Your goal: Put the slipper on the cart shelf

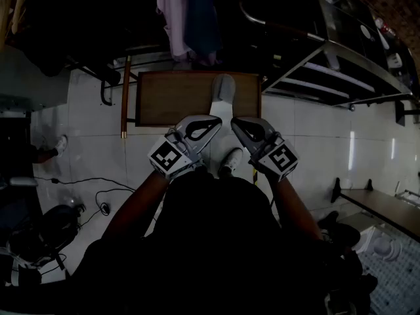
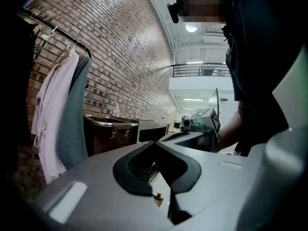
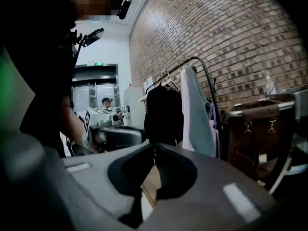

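A grey slipper (image 1: 223, 88) lies on a low brown wooden table (image 1: 170, 100), at its right end. The metal cart (image 1: 341, 67) with its slanted shelves stands to the upper right of the table. I hold both grippers close to my chest above the floor, tips pointing toward the slipper but short of it. My left gripper (image 1: 215, 121) is shut with nothing between its jaws, and so is my right gripper (image 1: 235, 123). In the left gripper view the jaws (image 2: 155, 142) meet with nothing in them; in the right gripper view they (image 3: 155, 145) do as well.
Garments hang on a rack (image 1: 187, 12) behind the table, also seen as hanging clothes (image 2: 57, 114) by a brick wall. A white shoe (image 1: 231, 161) is on the tiled floor below the grippers. Cables (image 1: 98, 202) lie at the left, a bench (image 1: 380, 205) at the right.
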`<control>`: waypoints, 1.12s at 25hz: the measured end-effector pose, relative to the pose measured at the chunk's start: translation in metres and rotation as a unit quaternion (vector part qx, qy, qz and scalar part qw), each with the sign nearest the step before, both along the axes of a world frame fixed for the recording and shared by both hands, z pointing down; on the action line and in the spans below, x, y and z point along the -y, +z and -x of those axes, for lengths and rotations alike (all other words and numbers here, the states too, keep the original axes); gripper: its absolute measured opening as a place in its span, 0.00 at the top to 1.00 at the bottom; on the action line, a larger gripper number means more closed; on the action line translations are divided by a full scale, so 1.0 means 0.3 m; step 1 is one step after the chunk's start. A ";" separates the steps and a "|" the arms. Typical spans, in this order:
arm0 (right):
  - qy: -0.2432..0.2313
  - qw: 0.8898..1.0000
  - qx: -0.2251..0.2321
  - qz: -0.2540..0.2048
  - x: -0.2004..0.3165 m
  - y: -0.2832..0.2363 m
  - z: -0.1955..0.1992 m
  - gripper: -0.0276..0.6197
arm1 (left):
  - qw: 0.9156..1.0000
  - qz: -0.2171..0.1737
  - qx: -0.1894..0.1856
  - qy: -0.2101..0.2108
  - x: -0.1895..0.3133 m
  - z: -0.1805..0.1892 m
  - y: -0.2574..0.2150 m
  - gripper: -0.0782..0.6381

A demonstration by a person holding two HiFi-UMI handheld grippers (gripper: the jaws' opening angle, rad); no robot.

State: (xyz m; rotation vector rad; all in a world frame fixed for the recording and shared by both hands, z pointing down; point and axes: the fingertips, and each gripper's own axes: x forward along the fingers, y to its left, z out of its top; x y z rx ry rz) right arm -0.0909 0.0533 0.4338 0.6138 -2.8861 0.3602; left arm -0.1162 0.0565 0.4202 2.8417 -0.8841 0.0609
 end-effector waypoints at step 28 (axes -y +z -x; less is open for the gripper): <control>0.108 0.891 -0.063 0.436 0.115 1.143 -0.118 0.54 | 0.997 0.079 0.004 -0.002 0.092 0.049 0.327 0.87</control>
